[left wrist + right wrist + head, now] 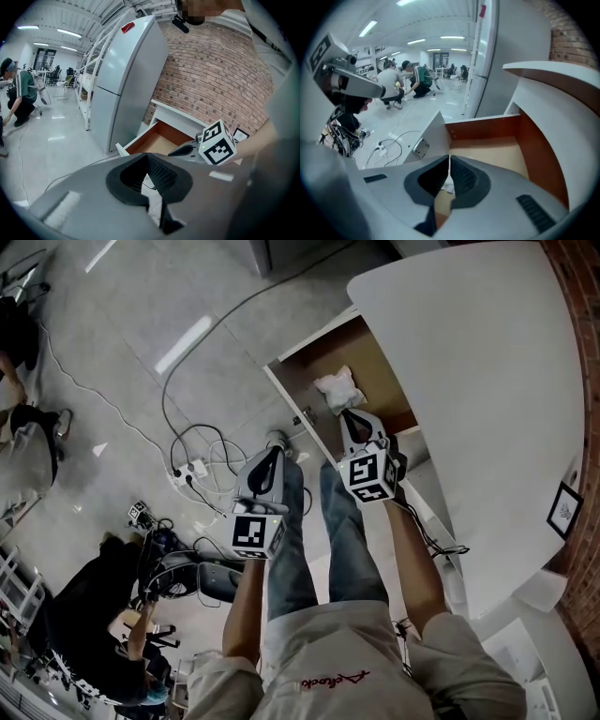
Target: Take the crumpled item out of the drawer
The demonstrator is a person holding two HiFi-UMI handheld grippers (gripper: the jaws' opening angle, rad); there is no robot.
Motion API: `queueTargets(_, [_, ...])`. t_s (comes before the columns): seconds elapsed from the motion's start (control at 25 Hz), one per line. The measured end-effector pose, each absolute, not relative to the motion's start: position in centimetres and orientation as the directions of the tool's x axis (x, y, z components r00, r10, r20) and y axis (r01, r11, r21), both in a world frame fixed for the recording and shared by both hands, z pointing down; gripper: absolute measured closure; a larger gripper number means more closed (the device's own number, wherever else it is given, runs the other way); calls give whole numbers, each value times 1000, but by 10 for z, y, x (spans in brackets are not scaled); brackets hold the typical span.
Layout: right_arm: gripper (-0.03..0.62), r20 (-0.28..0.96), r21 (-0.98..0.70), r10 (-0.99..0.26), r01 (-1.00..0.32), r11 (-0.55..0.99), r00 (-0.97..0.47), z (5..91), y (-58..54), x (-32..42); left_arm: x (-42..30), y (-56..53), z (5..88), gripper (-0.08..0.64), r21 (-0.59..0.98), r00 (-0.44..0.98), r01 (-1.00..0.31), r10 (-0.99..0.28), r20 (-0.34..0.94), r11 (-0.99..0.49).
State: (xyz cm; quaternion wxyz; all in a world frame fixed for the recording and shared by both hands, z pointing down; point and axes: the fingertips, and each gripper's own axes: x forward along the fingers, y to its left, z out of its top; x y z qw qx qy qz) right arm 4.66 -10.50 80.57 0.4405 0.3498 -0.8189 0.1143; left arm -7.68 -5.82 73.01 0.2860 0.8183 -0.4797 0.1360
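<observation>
The drawer [380, 367] under the white counter stands pulled open, and a white crumpled item [338, 388] lies on its wooden bottom near the front panel. My right gripper [350, 415] is shut and empty, its tip just above the drawer's front part, close to the item. In the right gripper view the shut jaws [449, 155] point down into the drawer [497, 152], and a bit of the crumpled item [447, 187] shows behind them. My left gripper [275, 440] hangs outside the drawer, to its left over the floor. Its jaws [146, 154] are shut on nothing.
The curved white counter [487, 409] overhangs the drawer on the right, against a brick wall. A tall fridge [131, 79] stands beyond the drawer. Cables and a power strip [192, 470] lie on the floor to the left. People crouch farther back [417, 79].
</observation>
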Motion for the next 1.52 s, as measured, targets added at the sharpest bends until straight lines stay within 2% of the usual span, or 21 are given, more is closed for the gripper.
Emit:
queueTargets(0.28, [578,862,209,-410,-528,823,-298,835,-115,41,-79,-56,738,569,334,512,-858,-699,499,-389])
queueTargets(0.4, [578,890,191,-366,-506,841,-273,851,-118,42,-82,-56,740,569,340,511,-858,-697,502,-384])
queueTargets(0.56, [567,913,144,-338,-593,792,-229,869,-130,53,-88,-56,744,569,346,506,-861,-694,512,-373])
queueTargets(0.64, [457,929,121,-313,-636,762,-199,879,-136,61,-89,-56,747,569,348,511,-858,-691,512,-376])
queueTargets(0.68, [451,934,113,-305,-654,748,-187,883,-139,64,-89,-56,747,569,348,514,-856,-689,510,-382])
queueTargets(0.88, [451,939,120,-311,-711,693,-145,892,-154,79,-89,-59,747,569,351,523,-851,-686,506,-389])
queueTargets(1.24, [454,961,50,-241,-771,634,-136,910,-150,93,-89,-61,752,569,351,525,-850,-675,518,-392])
queueTargets(1.52, [506,968,29,-213,-780,625,-134,919,-148,95,-88,-63,753,569,351,529,-848,-674,516,-397])
